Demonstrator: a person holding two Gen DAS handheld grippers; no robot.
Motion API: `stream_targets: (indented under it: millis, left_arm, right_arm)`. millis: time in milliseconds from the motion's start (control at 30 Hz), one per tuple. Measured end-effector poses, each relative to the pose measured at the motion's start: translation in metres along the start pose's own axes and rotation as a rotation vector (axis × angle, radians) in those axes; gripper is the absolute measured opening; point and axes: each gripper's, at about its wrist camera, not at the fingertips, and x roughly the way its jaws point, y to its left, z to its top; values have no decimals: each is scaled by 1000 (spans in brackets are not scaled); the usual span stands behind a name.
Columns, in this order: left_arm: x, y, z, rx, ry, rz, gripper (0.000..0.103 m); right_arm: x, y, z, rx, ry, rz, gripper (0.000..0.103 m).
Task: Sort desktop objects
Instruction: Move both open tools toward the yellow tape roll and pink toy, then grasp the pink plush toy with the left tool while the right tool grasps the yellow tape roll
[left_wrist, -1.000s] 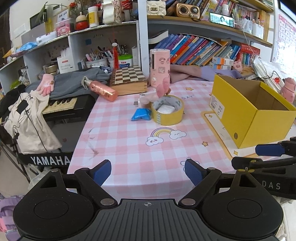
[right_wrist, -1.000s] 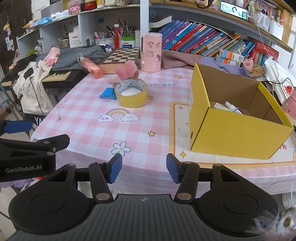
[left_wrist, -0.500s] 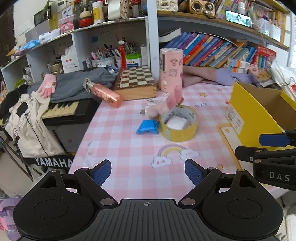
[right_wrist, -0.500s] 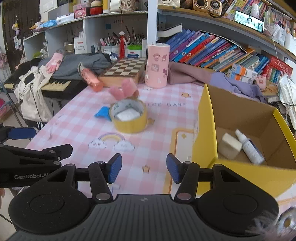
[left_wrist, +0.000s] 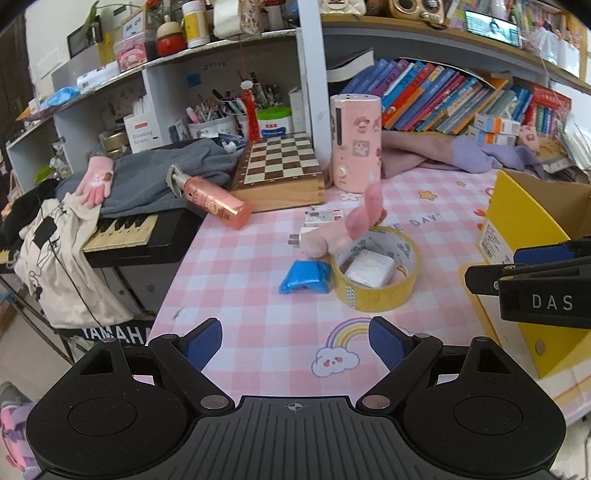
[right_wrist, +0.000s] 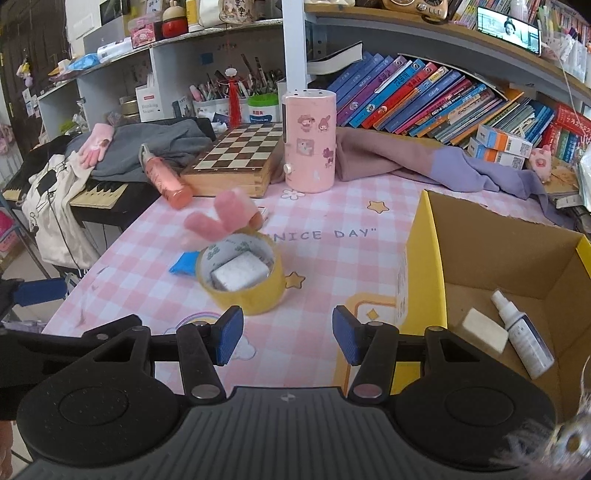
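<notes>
A yellow tape roll (left_wrist: 376, 271) lies flat on the pink checked table (left_wrist: 258, 332) with a white block (left_wrist: 367, 268) inside it; it also shows in the right wrist view (right_wrist: 243, 280). A blue packet (left_wrist: 304, 277) lies at its left and a pink plush toy (left_wrist: 347, 227) leans on its far rim. The open yellow box (right_wrist: 498, 280) at the right holds a white block (right_wrist: 480, 330) and a spray bottle (right_wrist: 522, 334). My left gripper (left_wrist: 295, 341) is open and empty, short of the roll. My right gripper (right_wrist: 287, 336) is open and empty, just before the roll.
A pink cylinder (left_wrist: 355, 142), a chessboard box (left_wrist: 280, 171) and a pink bottle (left_wrist: 212, 201) stand at the back. A keyboard with clothes (left_wrist: 122, 236) is off the table's left edge. Purple cloth (right_wrist: 424, 162) and books (right_wrist: 424, 96) lie behind the box.
Both grippers have moved forward over the table toward the tape roll, which now looks larger and closer. The box interior has come into the right wrist view. Both stay open.
</notes>
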Motion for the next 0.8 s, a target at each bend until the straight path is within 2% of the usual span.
stream_targets:
  millis: [300,467,633,733,767,800]
  left_arm:
    - [14,11,6,-34,31,47,89]
    - [19,19,10,-46,42,72,89]
    - [21,20,16,-53,29,64,89]
    - [24,19,22,-37,22,47,89]
    - [25,18,24,-32,17,38,89]
    - [25,18,27,-27,11,28,89]
  right_arm:
    - [39,3,16,-26,78,61,52]
    - [60,7,26,-21,91,68,58]
    - [83,8,37,-3,92,50,55]
    - [99,5,38,22,121,47,55]
    - [104,4,37,33,133,47,54]
    - [110,3,36,41,150,42,48]
